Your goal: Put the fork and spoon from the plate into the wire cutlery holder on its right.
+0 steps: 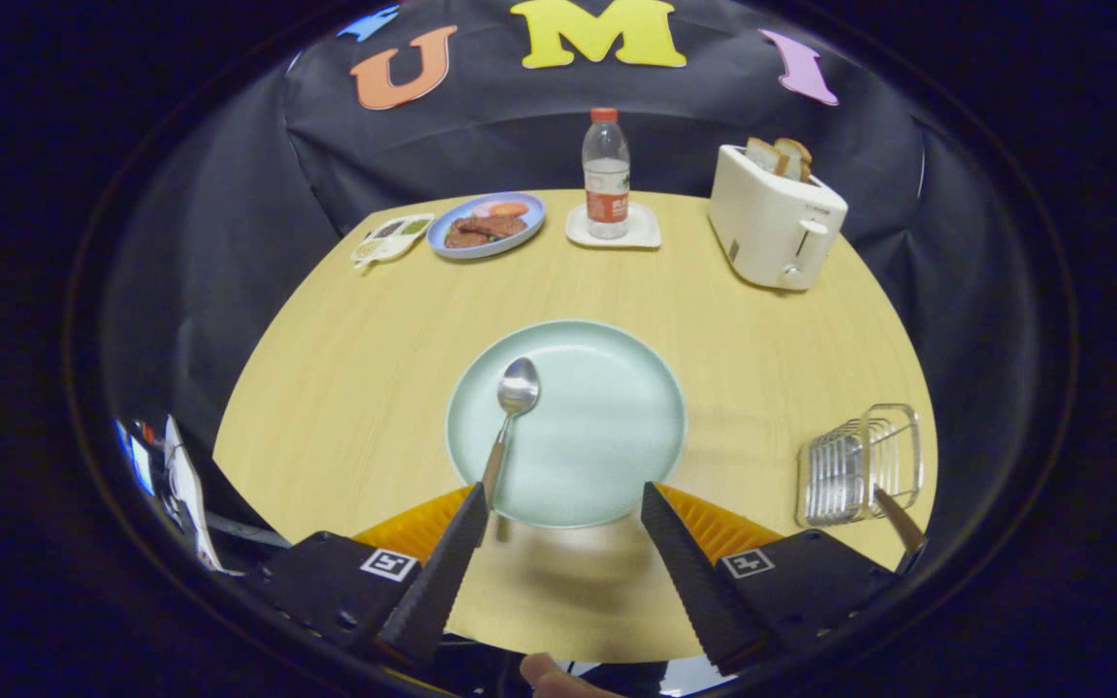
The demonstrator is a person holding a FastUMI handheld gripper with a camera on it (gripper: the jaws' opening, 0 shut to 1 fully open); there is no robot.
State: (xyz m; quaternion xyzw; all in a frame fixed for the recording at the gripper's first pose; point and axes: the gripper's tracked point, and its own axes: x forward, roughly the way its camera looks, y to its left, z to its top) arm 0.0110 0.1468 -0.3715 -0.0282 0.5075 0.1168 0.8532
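A pale green plate (607, 427) lies on the wooden table just ahead of my fingers. A spoon (512, 412) rests on its left part, bowl pointing away, handle reaching over the near rim toward my left fingertip. My gripper (566, 496) hovers open above the plate's near rim, nothing between its fingers. The wire cutlery holder (859, 463) stands to the right of the plate. A wooden-coloured handle (898, 519) sticks out of it toward me, most likely the fork's; its head is hidden.
At the back of the table stand a white toaster (777, 218) with bread slices, a water bottle (606, 174) on a white coaster, a blue plate of food (487, 225) and a small sauce tray (391, 237). Black cloth surrounds the table.
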